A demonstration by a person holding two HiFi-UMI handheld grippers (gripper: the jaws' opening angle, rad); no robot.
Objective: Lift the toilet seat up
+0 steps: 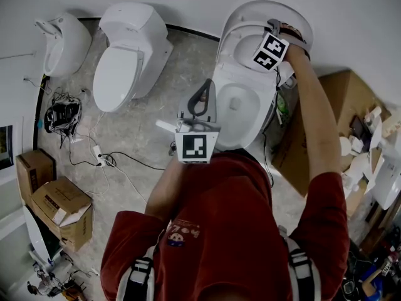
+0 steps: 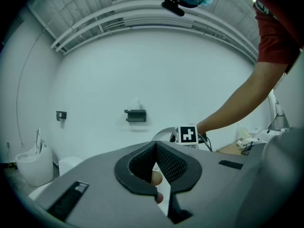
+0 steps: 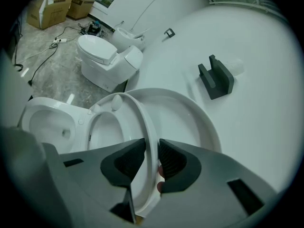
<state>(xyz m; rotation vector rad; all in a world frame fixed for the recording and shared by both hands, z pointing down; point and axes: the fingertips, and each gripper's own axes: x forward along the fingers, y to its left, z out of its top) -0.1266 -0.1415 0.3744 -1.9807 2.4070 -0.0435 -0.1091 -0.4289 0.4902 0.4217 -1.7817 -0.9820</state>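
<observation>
The toilet seat (image 3: pixel 145 122) is clasped by the right gripper (image 3: pixel 152 152), raised nearly against the lid (image 3: pixel 190 113); only letting go seemingly remains, the left gripper (image 2: pixel 156 159) closed on nothing

I see a plain white wall (image 2: pixel 142 70) ahead, with a dark bracket (image 2: pixel 135 114) fixed to it and a smaller dark fitting (image 2: pixel 61 115) off to its left. Above, the ceiling (image 2: pixel 95 13) is ribbed with pale slats. The floor (image 1: pixel 135 124) is mottled grey stone. On it stand a second white toilet (image 1: pixel 128 55) with its lid down, another white fixture (image 1: pixel 62 42) beside it, tangled cables (image 1: pixel 94 155) and cardboard boxes (image 1: pixel 59 209).
</observation>
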